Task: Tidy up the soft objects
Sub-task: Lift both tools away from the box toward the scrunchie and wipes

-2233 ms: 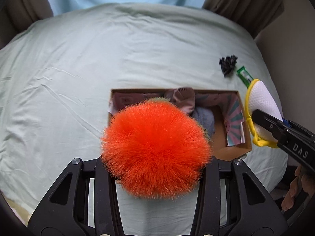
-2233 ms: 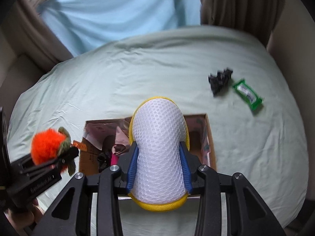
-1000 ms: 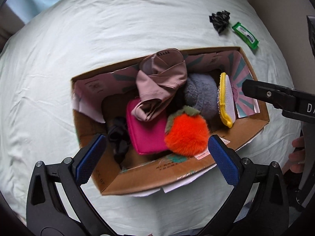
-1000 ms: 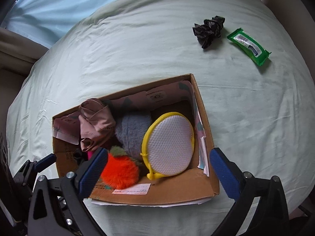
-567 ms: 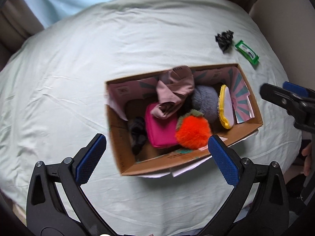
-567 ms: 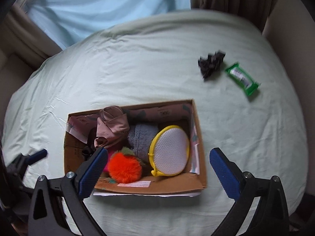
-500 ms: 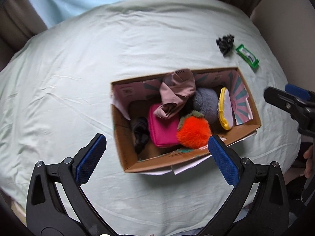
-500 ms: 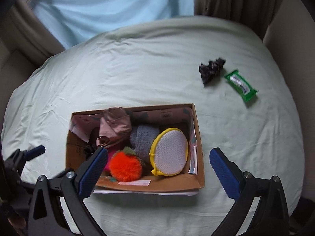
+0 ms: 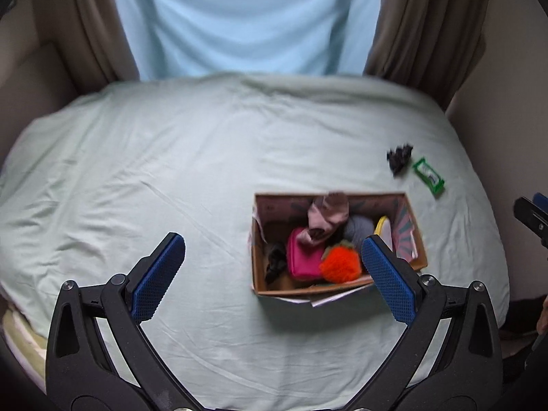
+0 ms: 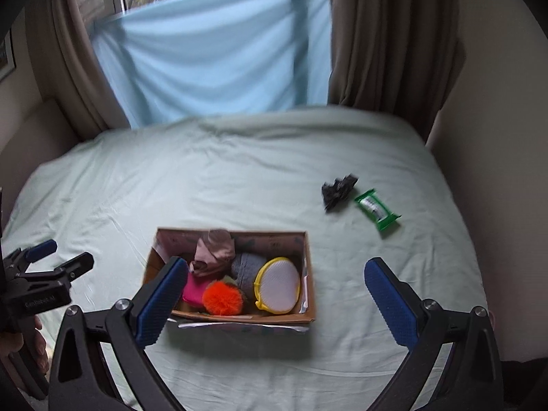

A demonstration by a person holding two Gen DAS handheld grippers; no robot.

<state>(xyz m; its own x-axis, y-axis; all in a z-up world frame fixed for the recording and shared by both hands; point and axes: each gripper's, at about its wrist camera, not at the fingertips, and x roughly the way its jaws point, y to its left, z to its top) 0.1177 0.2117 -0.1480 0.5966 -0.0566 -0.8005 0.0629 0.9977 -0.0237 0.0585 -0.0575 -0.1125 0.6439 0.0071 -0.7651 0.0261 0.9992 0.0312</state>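
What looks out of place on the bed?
Two things lie outside the cardboard box: a crumpled black scrunchie and, beside it, a green packet, both on the sheet beyond the box's far right corner. Paper pokes out under the box's near edge. Both grippers are open and empty.

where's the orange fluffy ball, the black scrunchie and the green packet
orange fluffy ball [image 10: 222, 298], right wrist view, middle of its fur
black scrunchie [image 10: 338, 191], right wrist view, centre of the crumpled fabric
green packet [image 10: 376, 209], right wrist view, middle of the wrapper
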